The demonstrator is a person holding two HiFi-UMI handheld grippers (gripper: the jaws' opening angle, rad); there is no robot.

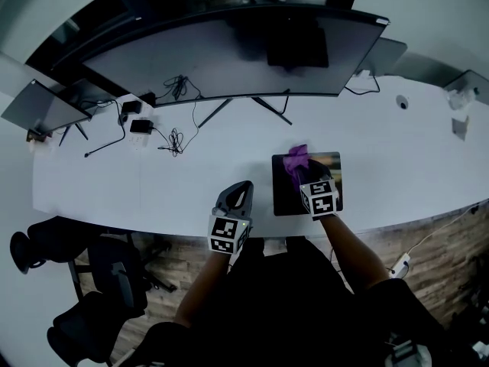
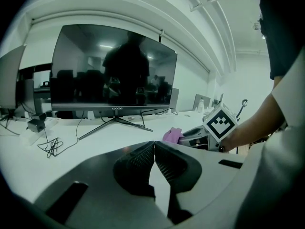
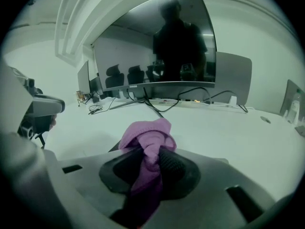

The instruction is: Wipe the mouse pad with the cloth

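A dark mouse pad (image 1: 286, 193) lies on the white desk near its front edge, right of centre. My right gripper (image 1: 302, 171) is over the pad's upper middle, shut on a bunched purple cloth (image 1: 296, 157). In the right gripper view the cloth (image 3: 147, 142) is pinched between the jaws and bulges out ahead of them. My left gripper (image 1: 238, 196) rests on the desk left of the pad, shut with nothing in it (image 2: 153, 149). From the left gripper view the cloth (image 2: 172, 135) and the right gripper's marker cube (image 2: 220, 122) show to the right.
A wide curved monitor (image 1: 229, 52) on a splayed stand fills the back of the desk (image 1: 191, 182). Tangled cables and adapters (image 1: 153, 128) lie at the left, beside a second screen (image 1: 42, 105). Office chairs (image 1: 92, 281) stand below the desk's front edge.
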